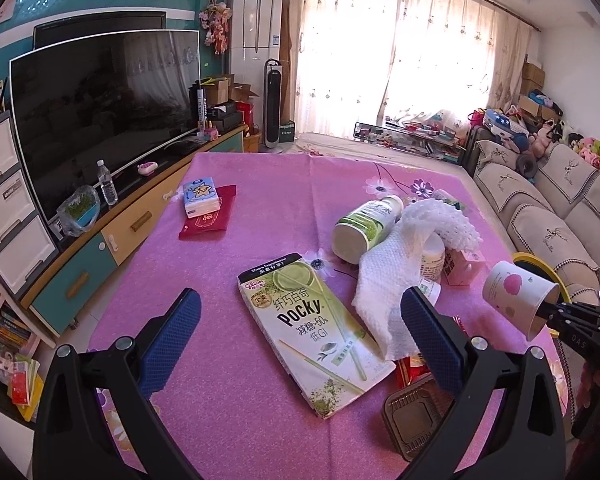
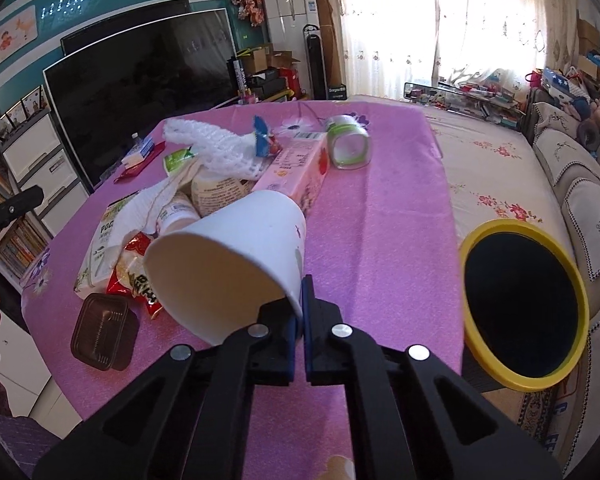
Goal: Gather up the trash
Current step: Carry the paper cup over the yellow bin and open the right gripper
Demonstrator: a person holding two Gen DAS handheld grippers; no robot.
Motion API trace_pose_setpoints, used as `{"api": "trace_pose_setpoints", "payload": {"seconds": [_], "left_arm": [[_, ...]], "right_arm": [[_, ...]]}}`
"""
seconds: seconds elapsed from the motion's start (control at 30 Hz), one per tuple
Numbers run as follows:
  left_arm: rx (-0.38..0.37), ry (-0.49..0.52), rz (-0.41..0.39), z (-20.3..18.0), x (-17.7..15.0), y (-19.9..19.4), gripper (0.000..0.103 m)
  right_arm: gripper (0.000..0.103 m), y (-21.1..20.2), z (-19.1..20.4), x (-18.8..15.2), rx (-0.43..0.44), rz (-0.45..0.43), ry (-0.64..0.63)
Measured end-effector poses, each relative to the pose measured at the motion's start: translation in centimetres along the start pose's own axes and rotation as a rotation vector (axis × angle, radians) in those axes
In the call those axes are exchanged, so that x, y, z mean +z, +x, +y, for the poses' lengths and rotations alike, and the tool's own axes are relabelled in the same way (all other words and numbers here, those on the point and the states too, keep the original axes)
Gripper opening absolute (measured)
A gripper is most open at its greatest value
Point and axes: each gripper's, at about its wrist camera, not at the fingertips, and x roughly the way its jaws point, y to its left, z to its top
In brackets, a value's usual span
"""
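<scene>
- Right gripper (image 2: 300, 304) is clamped on the paper cup (image 2: 228, 256) by a thin bit of rim only; the cup hangs tilted above the table (image 2: 380, 220), and could twist free before the bin (image 2: 524, 308), just off the table edge.
- Left gripper (image 1: 300, 344) spread wide, empty, over the snack box (image 1: 316, 332); closing carelessly could snag the napkin (image 1: 384, 280).
</scene>
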Motion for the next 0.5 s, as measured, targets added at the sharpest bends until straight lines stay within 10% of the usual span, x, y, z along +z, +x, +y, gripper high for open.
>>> {"api": "trace_pose_setpoints", "payload": {"seconds": [0.5], "left_arm": [[-0.081, 0.064, 0.02, -3.9, -0.5, -0.8, 0.098]], "right_arm": [[0.003, 4.0, -18.3, -1.1, -0.406, 0.154, 0.269]]}}
